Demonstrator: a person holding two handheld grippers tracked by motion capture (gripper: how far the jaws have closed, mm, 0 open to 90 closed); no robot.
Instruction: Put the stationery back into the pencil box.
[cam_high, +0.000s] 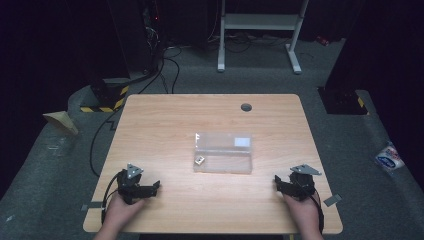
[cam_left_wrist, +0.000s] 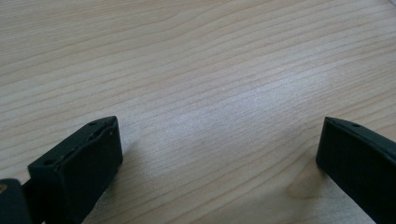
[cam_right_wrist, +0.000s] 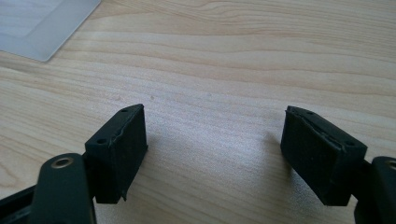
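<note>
Work looks unstarted: left gripper (cam_high: 150, 189) and right gripper (cam_high: 280, 185) rest on the bench (cam_high: 165, 120) near the clear box (cam_high: 223, 153), fingers wide apart, holding nothing.

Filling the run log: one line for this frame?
left claw: open, empty, on table | right claw: open, empty | clear box: mid-table, untouched | small item: at box's left end

A clear plastic box (cam_high: 223, 153) lies flat mid-table, a small item (cam_high: 199, 160) inside.
</note>
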